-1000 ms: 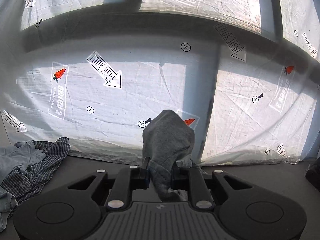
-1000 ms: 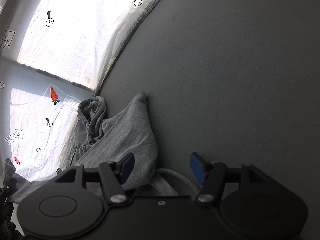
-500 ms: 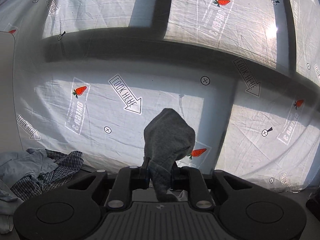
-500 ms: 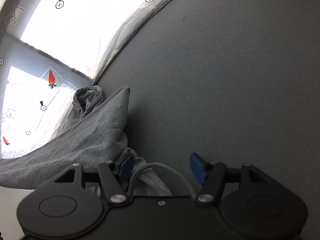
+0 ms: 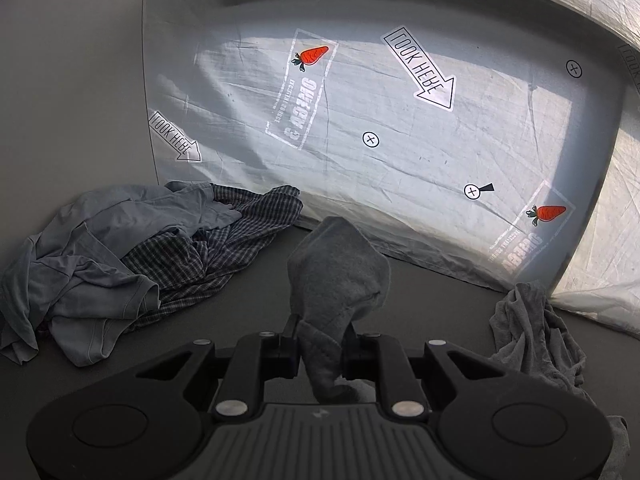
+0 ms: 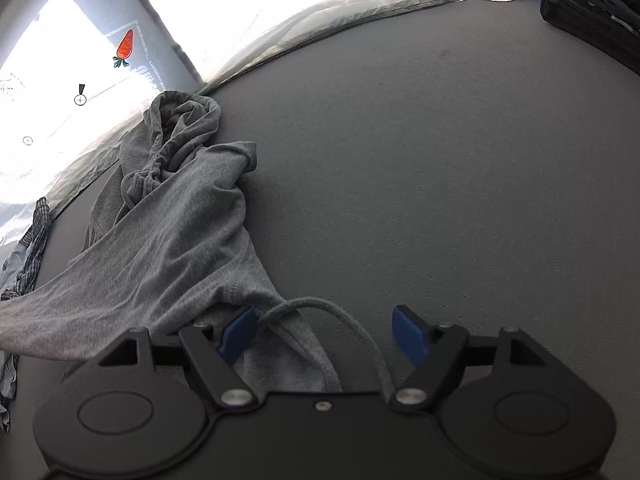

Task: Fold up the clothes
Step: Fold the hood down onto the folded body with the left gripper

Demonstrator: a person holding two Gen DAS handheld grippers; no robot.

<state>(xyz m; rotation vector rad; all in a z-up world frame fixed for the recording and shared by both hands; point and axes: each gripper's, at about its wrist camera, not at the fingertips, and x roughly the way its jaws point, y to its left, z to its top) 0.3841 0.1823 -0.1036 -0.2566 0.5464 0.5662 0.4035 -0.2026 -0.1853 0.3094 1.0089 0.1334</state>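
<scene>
L gripper (image 5: 322, 354) clamps a bunched end of the grey garment (image 6: 168, 232) over the table's (image 6: 440, 200) near left, R gripper (image 6: 324, 330) jaws now opening w/ fabric & drawstring (image 6: 344, 316) loose between: spreading next, prob.

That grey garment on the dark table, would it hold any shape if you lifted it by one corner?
Probably not. The grey garment lies bunched in soft folds, so it looks floppy. The part pinched in the left gripper droops over, suggesting thin, light fabric. Its drawstring would likely dangle loose.
</scene>
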